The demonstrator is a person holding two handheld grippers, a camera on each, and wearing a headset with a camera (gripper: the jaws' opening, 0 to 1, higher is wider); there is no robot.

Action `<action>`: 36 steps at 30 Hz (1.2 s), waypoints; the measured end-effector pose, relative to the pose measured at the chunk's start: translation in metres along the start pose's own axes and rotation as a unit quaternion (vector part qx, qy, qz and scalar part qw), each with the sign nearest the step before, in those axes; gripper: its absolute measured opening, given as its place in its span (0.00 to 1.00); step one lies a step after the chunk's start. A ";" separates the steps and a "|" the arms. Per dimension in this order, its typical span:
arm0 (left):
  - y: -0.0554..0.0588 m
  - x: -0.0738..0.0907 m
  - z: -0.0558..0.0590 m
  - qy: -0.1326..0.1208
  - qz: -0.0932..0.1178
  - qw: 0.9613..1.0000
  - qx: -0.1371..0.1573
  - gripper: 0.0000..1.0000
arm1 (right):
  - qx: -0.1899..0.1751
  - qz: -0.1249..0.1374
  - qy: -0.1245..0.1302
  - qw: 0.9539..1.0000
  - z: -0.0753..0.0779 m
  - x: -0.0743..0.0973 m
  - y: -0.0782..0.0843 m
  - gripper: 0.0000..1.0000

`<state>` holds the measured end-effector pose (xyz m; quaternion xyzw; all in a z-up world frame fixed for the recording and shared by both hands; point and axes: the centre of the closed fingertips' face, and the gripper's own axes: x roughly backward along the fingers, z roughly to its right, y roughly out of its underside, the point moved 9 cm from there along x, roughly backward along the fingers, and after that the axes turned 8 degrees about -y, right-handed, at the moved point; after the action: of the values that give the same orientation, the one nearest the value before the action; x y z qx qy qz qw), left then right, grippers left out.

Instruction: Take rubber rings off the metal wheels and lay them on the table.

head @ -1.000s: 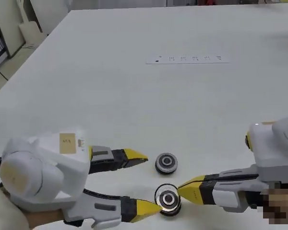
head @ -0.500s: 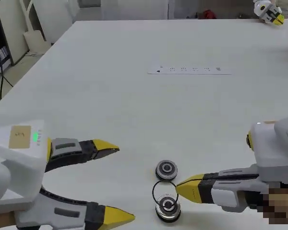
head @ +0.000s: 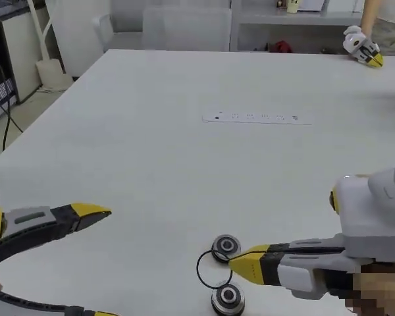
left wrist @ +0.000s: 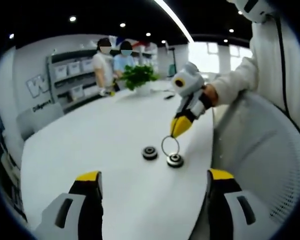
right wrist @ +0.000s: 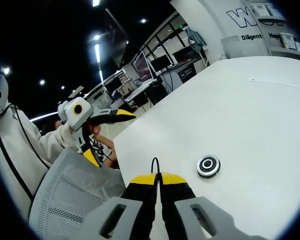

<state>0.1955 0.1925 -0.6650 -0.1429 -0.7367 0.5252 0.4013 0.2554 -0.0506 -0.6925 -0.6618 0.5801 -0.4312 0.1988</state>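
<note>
Office lab, monitor desks (right wrist: 157, 64), storage shelves (left wrist: 70, 80)

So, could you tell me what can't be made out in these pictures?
- Lower jaw of the left gripper: cut off by the head view's bottom edge.
- Most of the rubber ring: hidden behind the shut jaws of the right gripper, in the right gripper view.
- Whether the two metal wheels carry further rings: too small in all views.
- The printed marks on the table: too small to read, head view.

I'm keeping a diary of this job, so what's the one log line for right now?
right hand-held gripper: shut on rubber ring, held upright | left hand-held gripper: open | two wheels: on table
</note>
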 end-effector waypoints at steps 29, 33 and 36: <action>0.019 0.020 0.011 -0.017 0.005 0.999 0.031 0.98 | 0.007 -0.073 -0.004 0.997 -0.011 -0.043 0.030 0.00; 0.020 0.020 0.011 -0.016 0.005 0.999 0.031 0.98 | 0.028 -0.094 -0.001 0.995 -0.011 -0.048 0.038 0.00; 0.019 0.020 0.011 -0.016 0.007 0.999 0.031 0.98 | 0.037 -0.103 0.005 0.994 -0.010 -0.050 0.041 0.00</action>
<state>0.1708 0.2057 -0.6746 -0.1271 -0.7253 0.5529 0.3901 0.2257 -0.0116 -0.7353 -0.7081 0.4935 -0.4738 0.1746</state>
